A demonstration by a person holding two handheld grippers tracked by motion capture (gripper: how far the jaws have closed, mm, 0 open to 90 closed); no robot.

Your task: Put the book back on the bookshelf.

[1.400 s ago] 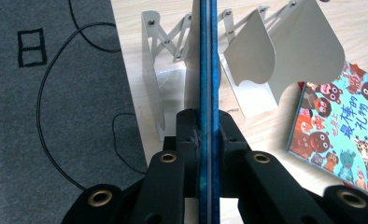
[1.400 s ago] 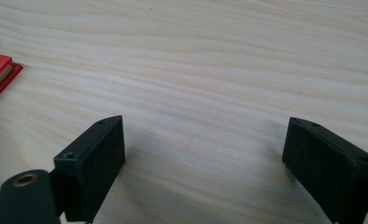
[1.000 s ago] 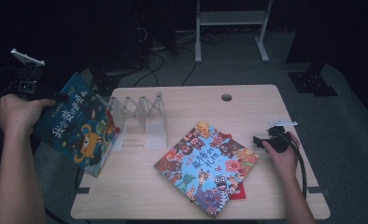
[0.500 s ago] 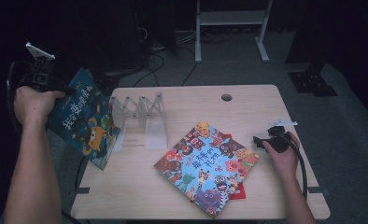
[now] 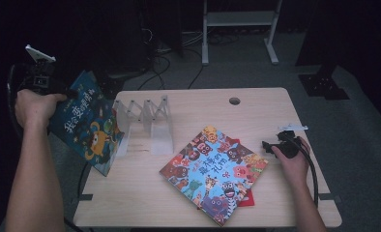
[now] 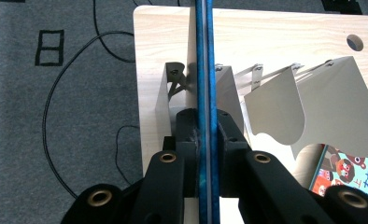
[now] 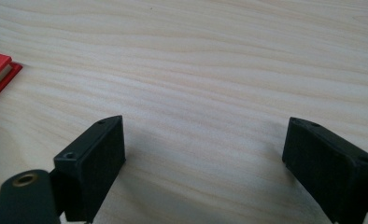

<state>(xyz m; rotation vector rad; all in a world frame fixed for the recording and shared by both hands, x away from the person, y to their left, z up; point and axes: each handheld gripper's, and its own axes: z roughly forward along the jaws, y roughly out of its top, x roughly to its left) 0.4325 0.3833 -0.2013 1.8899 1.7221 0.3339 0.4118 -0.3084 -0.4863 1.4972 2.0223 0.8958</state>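
— On the left, our left gripper has its black jaws clamped tight on the thin blue picture book with cartoon animals on its cover. Since a second ago we have swung that book inward and a little down; it now hangs tilted at the table's left edge, just beside the clear plastic accordion book rack.

— So what does that mean for us?

— We judge we are lining it up for a slot. In the left gripper view the book stands edge-on, aimed at the gap between the rack's first two dividers.

— Is anything in the rack yet?

— No, every slot that we can see stands bare. The book is not yet between the dividers.

— And further right?

— The large colourful monster-covered picture book lies flat on the pale wooden table, over a red book whose corner peeks out. At the far right, our right gripper rests on the table with jaws spread wide, holding nothing.
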